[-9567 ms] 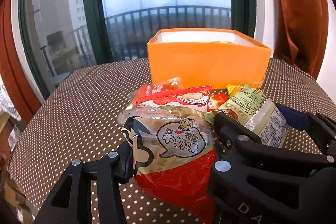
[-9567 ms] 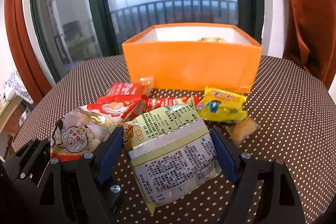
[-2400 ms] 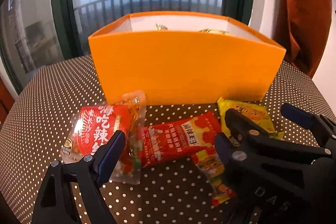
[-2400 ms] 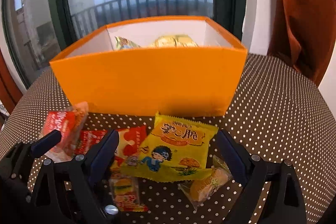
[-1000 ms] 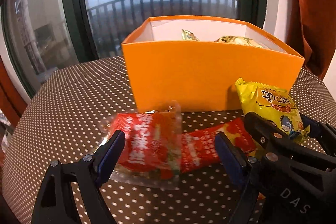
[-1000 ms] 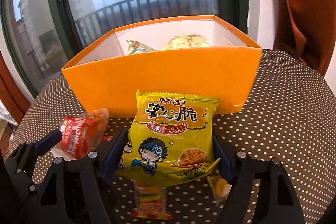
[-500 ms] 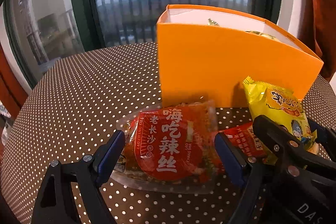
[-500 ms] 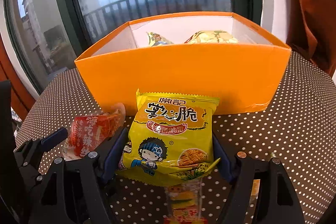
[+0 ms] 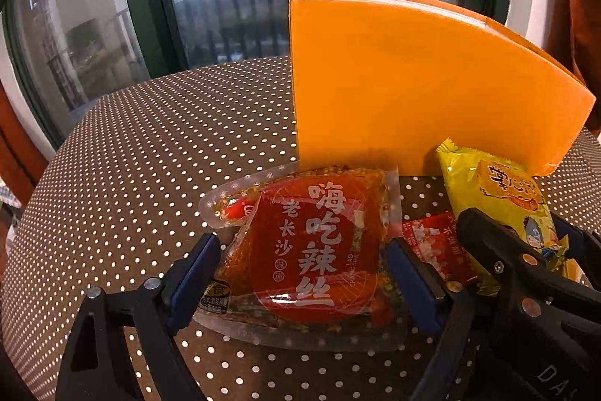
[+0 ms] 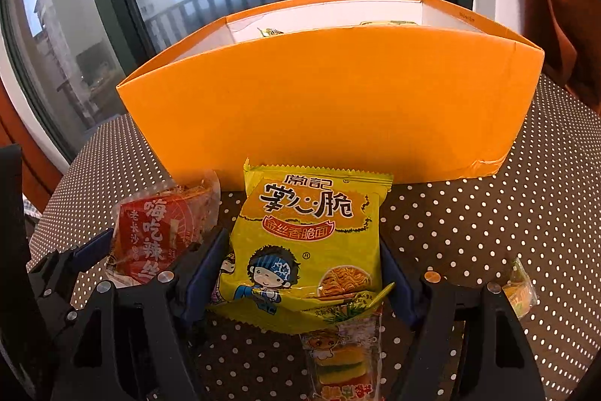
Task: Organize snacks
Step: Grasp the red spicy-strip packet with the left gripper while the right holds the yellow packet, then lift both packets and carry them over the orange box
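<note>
A: Where is everything, going by the orange box [image 10: 330, 100]?

B: The box stands on the dotted tablecloth [image 9: 150, 145]. In front of its near wall, the right gripper [image 10: 300, 273] has its jaws closed onto the sides of a yellow noodle packet [image 10: 304, 250], which is held upright and crumpled at the bottom.

A: And the left gripper [image 9: 300, 273]?

B: It is near the box's left corner. A red snack packet [image 9: 311, 258] sits between its blue pads [image 9: 195, 269]. The pads look to be touching the packet's edges, but I cannot tell whether they are squeezing it.

A: Anything else?

B: A small red sachet [image 9: 435, 247] lies in front of the box between the two packets. A burger-print candy packet [image 10: 342, 359] lies under the yellow packet. A few wrappers peek over the box's rim.
</note>
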`<state>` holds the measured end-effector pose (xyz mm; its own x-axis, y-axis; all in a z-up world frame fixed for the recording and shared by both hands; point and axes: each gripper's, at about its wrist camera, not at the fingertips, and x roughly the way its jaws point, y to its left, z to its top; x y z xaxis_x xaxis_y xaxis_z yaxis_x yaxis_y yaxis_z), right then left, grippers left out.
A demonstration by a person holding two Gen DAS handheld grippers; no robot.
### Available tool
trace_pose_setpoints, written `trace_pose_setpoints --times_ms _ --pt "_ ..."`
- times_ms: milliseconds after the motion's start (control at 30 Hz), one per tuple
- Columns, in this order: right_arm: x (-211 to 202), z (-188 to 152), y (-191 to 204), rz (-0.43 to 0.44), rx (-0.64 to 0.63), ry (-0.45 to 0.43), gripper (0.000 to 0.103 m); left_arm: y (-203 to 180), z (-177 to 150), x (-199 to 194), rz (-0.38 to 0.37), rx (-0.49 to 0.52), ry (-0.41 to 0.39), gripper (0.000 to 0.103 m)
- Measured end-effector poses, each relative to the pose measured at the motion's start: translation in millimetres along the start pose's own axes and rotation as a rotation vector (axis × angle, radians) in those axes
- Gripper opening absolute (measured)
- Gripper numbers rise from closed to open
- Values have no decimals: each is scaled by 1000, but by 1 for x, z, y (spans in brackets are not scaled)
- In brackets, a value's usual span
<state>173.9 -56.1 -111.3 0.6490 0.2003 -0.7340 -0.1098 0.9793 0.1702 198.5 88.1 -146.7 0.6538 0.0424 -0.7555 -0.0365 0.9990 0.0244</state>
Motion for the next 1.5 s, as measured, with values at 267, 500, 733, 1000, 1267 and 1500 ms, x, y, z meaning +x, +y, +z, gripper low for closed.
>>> trace_pose_setpoints --times_ms 267,500,733,1000,1267,1500 --pt "-3 -1 -3 11 18 -1 78 3 -5 -6 -21 -24 -21 42" --pt "-8 -5 -3 11 6 -4 78 -2 -13 -18 7 -14 -39 22" --pt "-17 -10 2 22 -48 1 78 -15 -33 -38 -13 9 -36 16" --pt "-28 -20 3 24 -75 2 78 -32 -43 -55 -40 43 -28 34" --pt "-28 -15 0 19 -52 -28 78 -25 -25 -51 19 70 -67 83" --pt "-22 -3 -1 -3 -30 -32 78 -23 -5 -19 -73 65 -5 86"
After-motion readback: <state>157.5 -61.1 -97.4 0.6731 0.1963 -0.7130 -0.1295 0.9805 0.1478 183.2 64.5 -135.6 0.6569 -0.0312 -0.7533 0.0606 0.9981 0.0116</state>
